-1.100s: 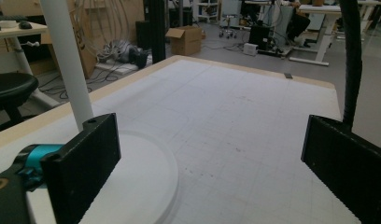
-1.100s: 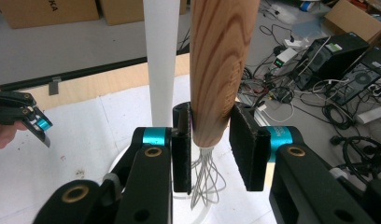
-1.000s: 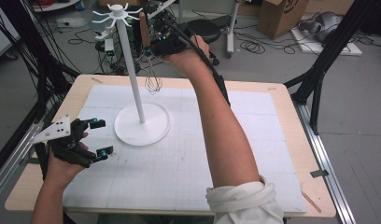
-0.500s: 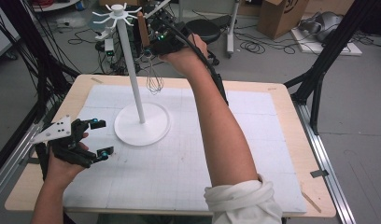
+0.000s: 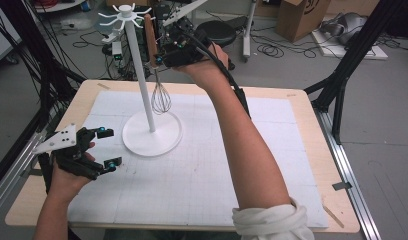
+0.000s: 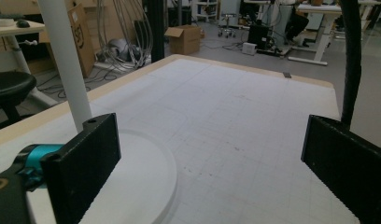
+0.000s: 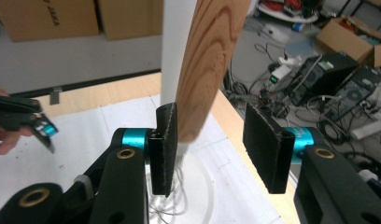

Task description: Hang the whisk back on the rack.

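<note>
One wooden-handled wire whisk [image 5: 157, 70] hangs upright beside the pole of a white hook stand with a round base [image 5: 152, 134], its handle near the crown of hooks and its wire balloon just above the base, on the light wooden counter [image 5: 302, 107] covered by a white gridded mat [image 5: 202, 165]. Whether its top is already caught on a hook cannot be told. The right gripper [image 7: 212, 140] is raised to the handle: in the right gripper view its jaws stand partly apart, the left one against or just beside the wood grain, the right one clear of it, so no firm hold is shown. The whisk is judged light, with a stiff, smooth, tapering handle that could slide between flat pads, and springy wires that would deform if squeezed; the handle's lower, narrower part, close above the wires, appears the safest place to grip. The left gripper [image 5: 99, 150] rests low at the counter's left, jaws wide and empty, near the stand's base.
</note>
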The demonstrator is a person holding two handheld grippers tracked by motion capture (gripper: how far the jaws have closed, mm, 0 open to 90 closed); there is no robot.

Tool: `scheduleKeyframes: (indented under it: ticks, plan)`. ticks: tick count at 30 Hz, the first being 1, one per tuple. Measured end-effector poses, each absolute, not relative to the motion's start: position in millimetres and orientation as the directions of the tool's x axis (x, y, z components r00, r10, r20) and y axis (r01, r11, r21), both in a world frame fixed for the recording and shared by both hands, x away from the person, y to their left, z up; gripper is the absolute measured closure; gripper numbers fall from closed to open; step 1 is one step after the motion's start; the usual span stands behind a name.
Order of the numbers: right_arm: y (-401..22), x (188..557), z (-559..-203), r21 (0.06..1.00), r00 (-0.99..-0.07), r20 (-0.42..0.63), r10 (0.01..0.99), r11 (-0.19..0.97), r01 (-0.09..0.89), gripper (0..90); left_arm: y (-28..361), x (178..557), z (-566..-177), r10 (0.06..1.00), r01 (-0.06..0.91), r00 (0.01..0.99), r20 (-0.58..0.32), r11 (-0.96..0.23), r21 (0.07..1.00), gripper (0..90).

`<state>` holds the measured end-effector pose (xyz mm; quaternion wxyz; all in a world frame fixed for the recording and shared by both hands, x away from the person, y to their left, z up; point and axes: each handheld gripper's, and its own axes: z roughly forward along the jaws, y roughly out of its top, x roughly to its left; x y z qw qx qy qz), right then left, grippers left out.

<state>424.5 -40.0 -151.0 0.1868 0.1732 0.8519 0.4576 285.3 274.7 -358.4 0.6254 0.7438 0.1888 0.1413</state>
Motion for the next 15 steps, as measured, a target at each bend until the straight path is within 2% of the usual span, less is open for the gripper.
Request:
scheduleKeyframes:
  ticks: [4, 9, 15]
  plan:
    - [-55, 412, -158, 0.863, -0.877, -0.154, 0.456, 0.494, 0.106, 48.9, 274, 285, -358, 0.452, 0.101, 0.892, -0.024, -0.148, 0.984, 5.3]
    - [-76, 400, -167, 0.882, -0.885, -0.124, 0.448, 0.459, 0.108, 48.6, 273, 285, -358, 0.453, 0.104, 0.891, -0.028, -0.143, 0.984, 5.3]
    - [-100, 386, -180, 0.892, -0.888, -0.113, 0.445, 0.440, 0.107, 43.0, 271, 286, -359, 0.453, 0.110, 0.891, -0.031, -0.151, 0.982, 5.3]
